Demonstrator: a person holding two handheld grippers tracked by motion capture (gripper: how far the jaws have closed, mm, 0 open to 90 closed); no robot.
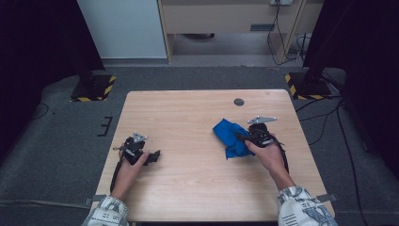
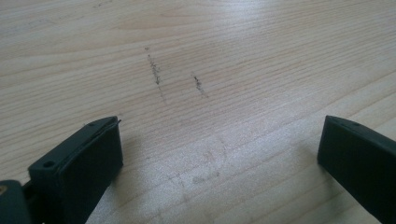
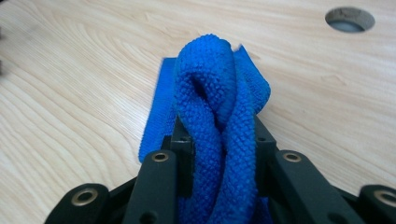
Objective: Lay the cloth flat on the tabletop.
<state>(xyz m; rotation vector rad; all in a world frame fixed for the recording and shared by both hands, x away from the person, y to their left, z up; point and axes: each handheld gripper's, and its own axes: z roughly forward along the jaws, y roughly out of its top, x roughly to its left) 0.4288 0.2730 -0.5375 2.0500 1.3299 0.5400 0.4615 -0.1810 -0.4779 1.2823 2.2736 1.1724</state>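
Note:
A blue terry cloth lies bunched right of the middle of the wooden table. My right gripper comes at it from the right, shut on a fold. In the right gripper view the cloth rises as a thick pinched loop between the two black jaws of my right gripper, and its far end rests flat on the wood. My left gripper sits low near the table's left edge. In its own view the left gripper stands open, with bare scuffed wood between the jaws.
A round cable hole sits near the table's far edge, beyond the cloth, also seen as the hole in the right gripper view. Two stands with yellow-and-black bases flank the far corners. Cables trail over the floor at right.

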